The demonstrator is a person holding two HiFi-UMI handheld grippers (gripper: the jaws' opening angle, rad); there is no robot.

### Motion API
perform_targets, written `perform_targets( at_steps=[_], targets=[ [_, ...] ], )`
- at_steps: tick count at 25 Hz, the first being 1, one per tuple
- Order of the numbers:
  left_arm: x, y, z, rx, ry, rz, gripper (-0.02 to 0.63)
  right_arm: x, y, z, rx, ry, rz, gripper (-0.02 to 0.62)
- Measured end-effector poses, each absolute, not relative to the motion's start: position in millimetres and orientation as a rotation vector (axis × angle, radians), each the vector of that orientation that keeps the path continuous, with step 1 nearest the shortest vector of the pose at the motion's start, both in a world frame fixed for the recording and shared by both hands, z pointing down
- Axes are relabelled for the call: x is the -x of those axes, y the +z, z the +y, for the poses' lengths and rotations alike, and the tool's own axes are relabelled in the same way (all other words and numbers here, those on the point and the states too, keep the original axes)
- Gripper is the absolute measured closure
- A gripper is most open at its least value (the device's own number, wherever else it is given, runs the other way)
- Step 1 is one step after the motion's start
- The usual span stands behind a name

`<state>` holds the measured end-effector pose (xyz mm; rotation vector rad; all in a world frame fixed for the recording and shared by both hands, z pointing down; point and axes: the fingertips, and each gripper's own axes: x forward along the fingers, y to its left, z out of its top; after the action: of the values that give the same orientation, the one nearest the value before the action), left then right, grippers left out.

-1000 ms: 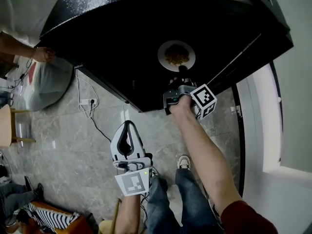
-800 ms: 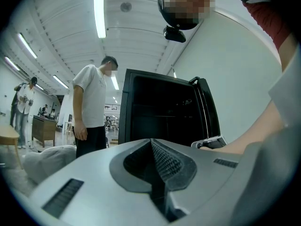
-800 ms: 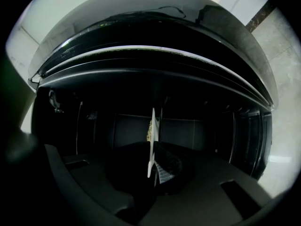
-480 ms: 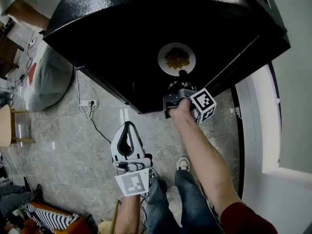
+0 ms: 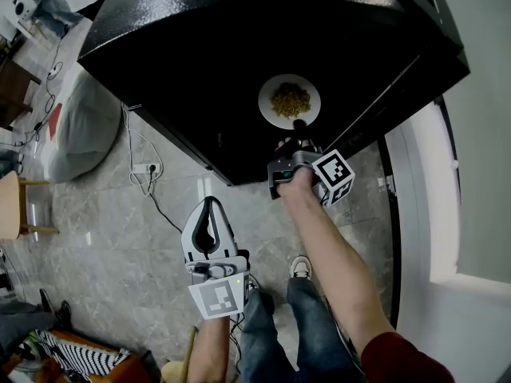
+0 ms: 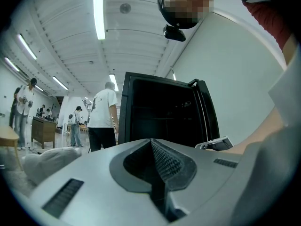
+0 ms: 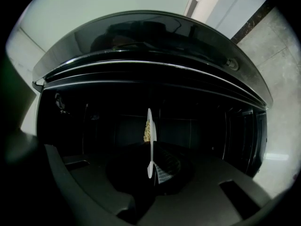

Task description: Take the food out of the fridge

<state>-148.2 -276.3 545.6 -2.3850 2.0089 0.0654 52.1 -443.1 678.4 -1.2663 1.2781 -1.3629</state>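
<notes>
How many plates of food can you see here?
1. A white plate of food, gripped at its rim by the right tool, at the black fridge. Its dark interior may hide more.

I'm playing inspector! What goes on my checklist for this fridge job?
Surface: grey tiled floor; no table seen.
Job's things: white plate with brownish food, held by its rim at the open black fridge.
Clutter: nothing seen on the plate besides the food.
Grippers: right gripper shut on the plate's edge; left gripper low, jaws together, empty.
Cables: white cable and power strip on the floor beside the fridge.
Surroundings: pale beanbag, wooden chair, people standing farther off.
</notes>
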Motion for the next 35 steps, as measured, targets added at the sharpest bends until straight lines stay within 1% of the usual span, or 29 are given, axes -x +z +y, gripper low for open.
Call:
perform_targets(
  at_steps=[18,23,28,35],
  targets=[
    [139,532,-276,2.373,0.083,1.944,0.594,-58,670,-397,1.255,-1.375,1.274,0.561],
    [143,540,-277,2.38,0.072,2.015,0.594,-60,670,-387,1.258,-1.38,1.268,0.561],
    [139,536,-270,2.379,0.093,1.939,0.594,-58,667,-365,1.247,-1.377,1.281,0.561],
    [139,539,-282,2.38,0.071,1.957,0.594,-55,662,-357,1.233,-1.399,1.27,0.561]
  ],
)
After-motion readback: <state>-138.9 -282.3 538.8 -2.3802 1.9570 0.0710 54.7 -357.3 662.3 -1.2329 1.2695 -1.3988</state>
